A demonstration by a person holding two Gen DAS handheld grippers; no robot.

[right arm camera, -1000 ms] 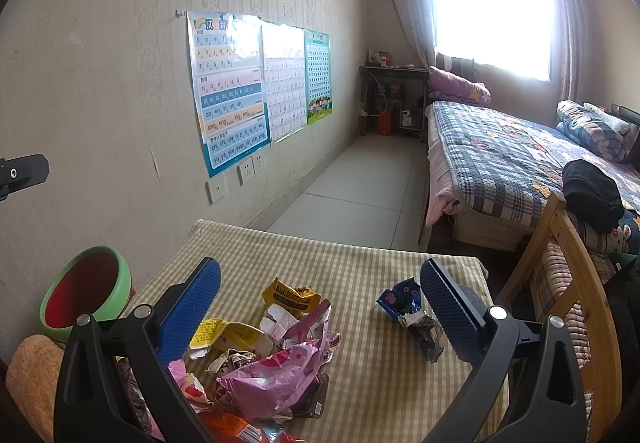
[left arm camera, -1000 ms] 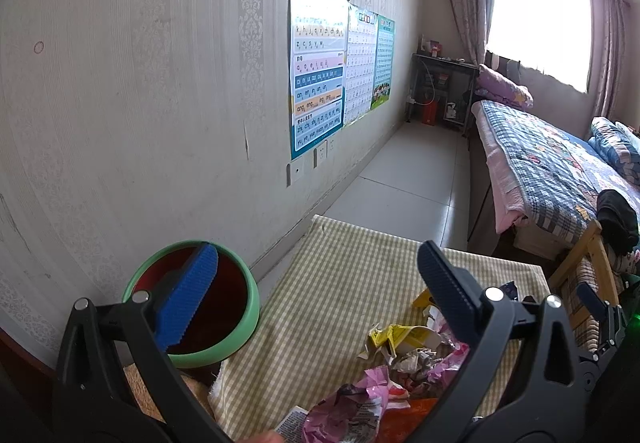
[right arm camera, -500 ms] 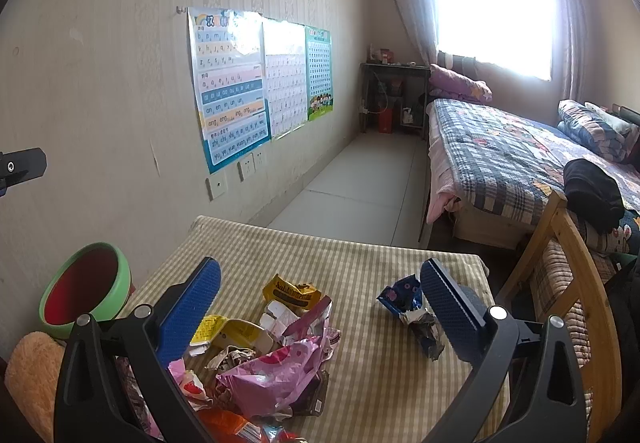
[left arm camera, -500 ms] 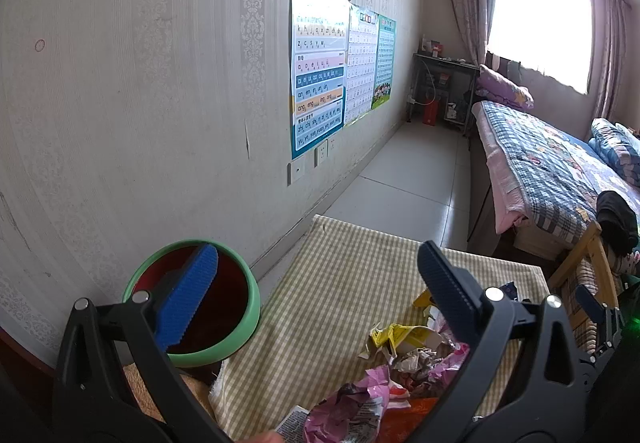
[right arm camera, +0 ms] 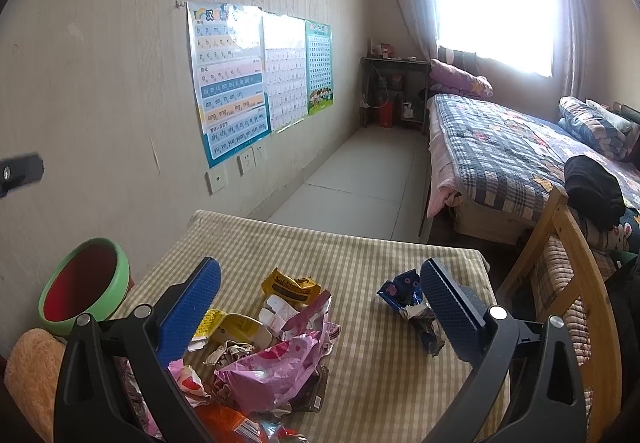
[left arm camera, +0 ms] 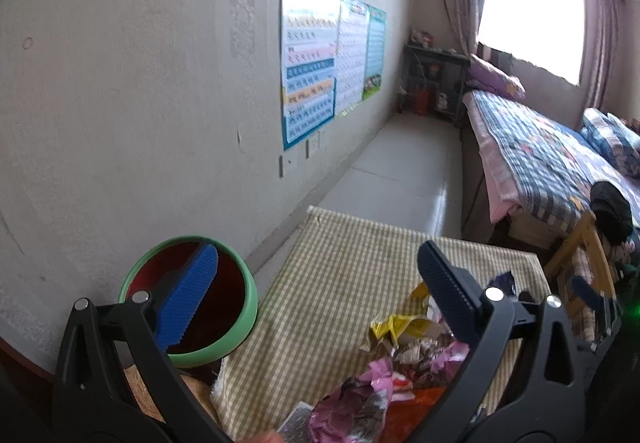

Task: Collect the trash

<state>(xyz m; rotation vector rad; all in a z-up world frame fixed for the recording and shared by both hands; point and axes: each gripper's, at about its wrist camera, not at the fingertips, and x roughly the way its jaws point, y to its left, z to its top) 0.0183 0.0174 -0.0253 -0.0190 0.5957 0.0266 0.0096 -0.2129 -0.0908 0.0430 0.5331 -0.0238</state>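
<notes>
A: Containers first; what holds what?

B: One container only: a green-rimmed bin (right arm camera: 82, 285) with a red inside, off the table's left edge at about 9 o'clock in the right wrist view; in the left wrist view the same bin (left arm camera: 244, 309) sits at 8 o'clock, partly behind a blue pad; the part of its inside that shows is bare red; the bottom is not in view.

A: Tongs?

B: Left gripper (left arm camera: 318, 273): jaws spread wide, nothing between them; it hangs over the left edge of the checked tablecloth (left arm camera: 340, 267), one finger across the bin's mouth. Right gripper (right arm camera: 320, 279): jaws also wide, gripping nothing; it hovers above the cloth.

A: And the trash?

B: All on the cloth, none seen in the bin; the main wrapper heap (right arm camera: 264, 355) lies at 6 to 7 o'clock, pink foil on top, yellow packets and crumpled paper under it; a brown-and-yellow wrapper (right arm camera: 290, 287) lies just beyond the heap, toward 12; a blue crumpled wrapper (right arm camera: 404, 291) lies apart at 4 o'clock, just beside the right finger's pad.

A: Surroundings?

B: An orange plush cushion (right arm camera: 30, 371) under the bin; a wooden chair (right arm camera: 568, 243) at 3 o'clock; a bed with a plaid quilt (right arm camera: 504, 147) behind it.
</notes>
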